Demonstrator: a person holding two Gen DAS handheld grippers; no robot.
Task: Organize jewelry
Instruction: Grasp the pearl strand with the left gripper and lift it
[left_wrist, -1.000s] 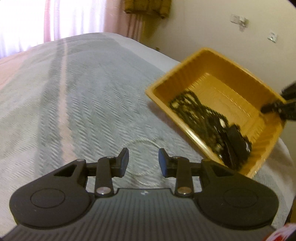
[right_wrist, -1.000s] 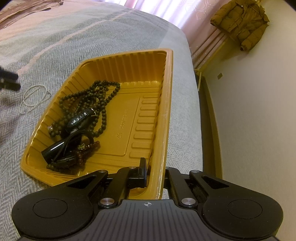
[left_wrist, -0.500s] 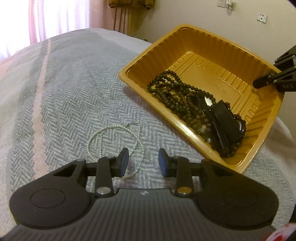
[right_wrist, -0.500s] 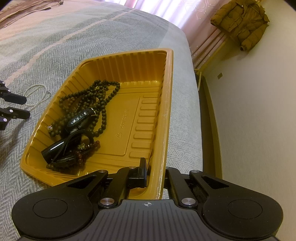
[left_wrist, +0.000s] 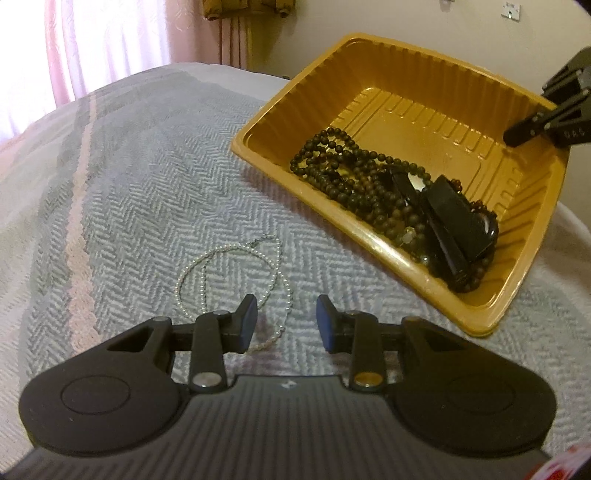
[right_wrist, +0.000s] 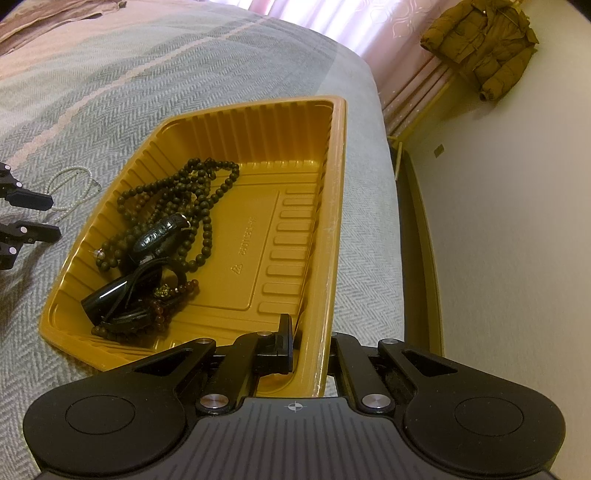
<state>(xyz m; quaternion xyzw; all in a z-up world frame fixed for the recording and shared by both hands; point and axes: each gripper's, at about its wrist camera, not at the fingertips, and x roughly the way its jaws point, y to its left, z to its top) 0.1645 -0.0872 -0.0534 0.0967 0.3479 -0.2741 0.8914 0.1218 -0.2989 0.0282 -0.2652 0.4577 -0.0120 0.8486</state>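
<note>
A thin pearl necklace (left_wrist: 276, 258) lies looped on the grey herringbone bedspread. My left gripper (left_wrist: 286, 319) hovers just over its near end, open, with one strand running below the gap and nothing between the pads. To the right stands a yellow plastic tray (left_wrist: 424, 85) holding dark bead necklaces (left_wrist: 351, 184) and black glossy pieces (left_wrist: 454, 214). My right gripper (right_wrist: 314, 343) is shut on the tray's (right_wrist: 258, 236) near right wall, one finger inside and one outside. In the right wrist view the pearl necklace (right_wrist: 88, 184) lies left of the tray, beside the left gripper's fingers (right_wrist: 37, 201).
The bed's rounded edge drops off right of the tray to a wooden frame (right_wrist: 424, 221) and a cream wall. Pink curtains (left_wrist: 92, 44) and a hanging mustard jacket (right_wrist: 484, 44) are at the back. Bedspread stretches left of the necklace.
My left gripper has come down and toward the pearl necklace, rolling slightly, so the necklace and tray now sit closer. The right gripper and the tray have not moved.
</note>
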